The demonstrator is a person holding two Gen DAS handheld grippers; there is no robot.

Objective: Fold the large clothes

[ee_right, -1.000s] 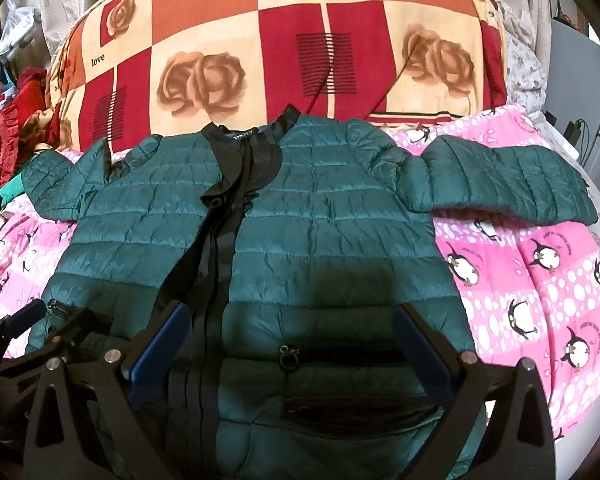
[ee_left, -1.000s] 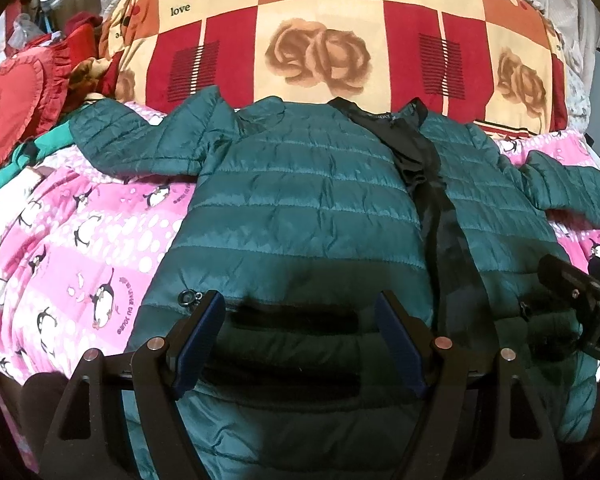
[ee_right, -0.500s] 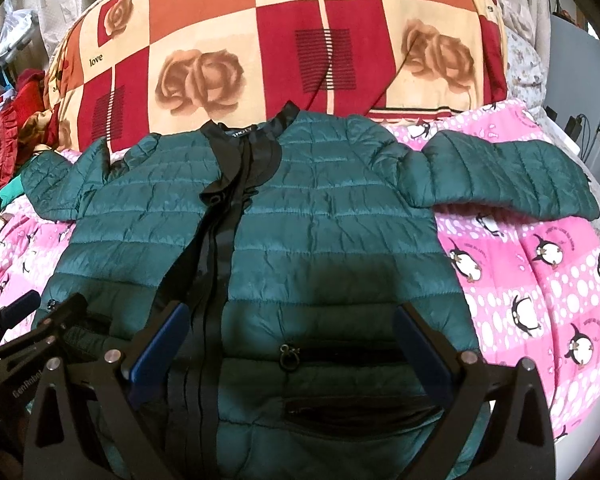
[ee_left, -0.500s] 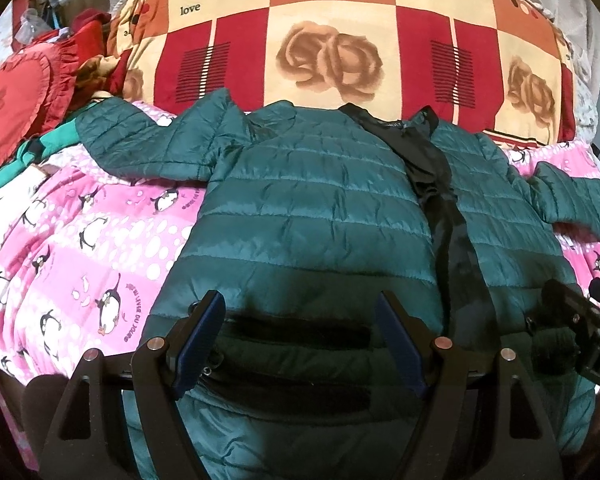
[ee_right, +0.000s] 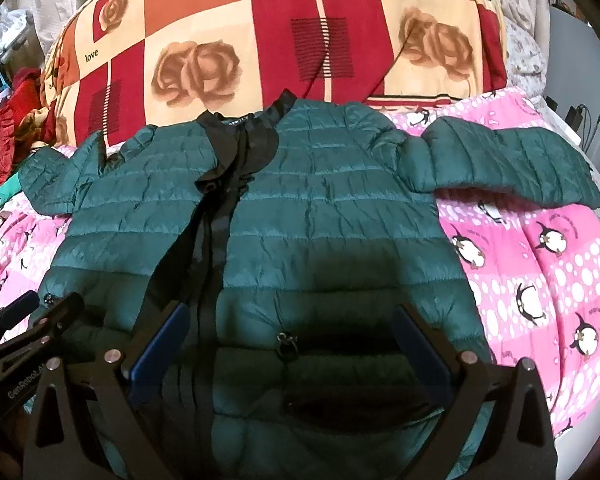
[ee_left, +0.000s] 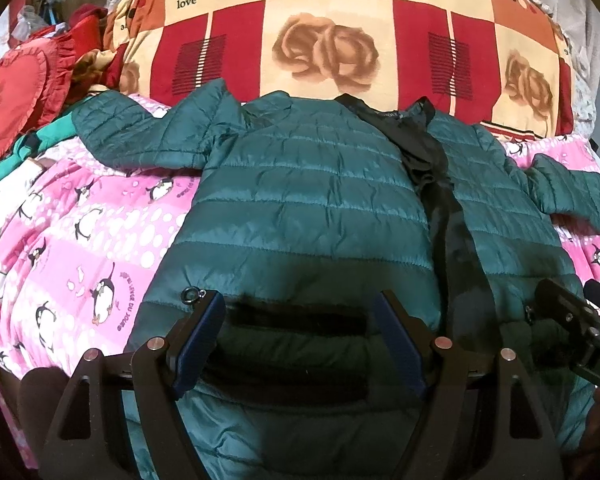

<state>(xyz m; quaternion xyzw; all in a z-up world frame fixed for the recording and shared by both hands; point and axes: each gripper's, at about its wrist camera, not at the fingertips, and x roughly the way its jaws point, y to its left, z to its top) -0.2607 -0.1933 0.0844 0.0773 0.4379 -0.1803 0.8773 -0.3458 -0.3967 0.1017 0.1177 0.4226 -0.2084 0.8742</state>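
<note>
A dark green quilted jacket [ee_left: 308, 196] lies face up and spread flat on a pink penguin bedspread [ee_left: 80, 236], with a black zip strip down its middle and both sleeves out to the sides. It also shows in the right wrist view [ee_right: 320, 216]. My left gripper [ee_left: 300, 304] is open and empty, hovering over the jacket's lower left panel by a pocket zip pull [ee_left: 190, 295]. My right gripper [ee_right: 292, 316] is open and empty over the lower right panel, above a pocket zip pull [ee_right: 286, 340]. Each gripper shows at the edge of the other's view.
A large red, orange and cream rose-patterned quilt [ee_left: 340, 40] is piled behind the collar. Red cushions and clothes [ee_left: 24, 92] lie at the far left. The right sleeve [ee_right: 512, 168] reaches near the bed's right edge, with cables and a grey cabinet [ee_right: 580, 60] beyond.
Both grippers have drawn back slightly toward the jacket's hem, so the jacket sits a little lower and nearer in each view. Both stay open; the jacket has not moved.
</note>
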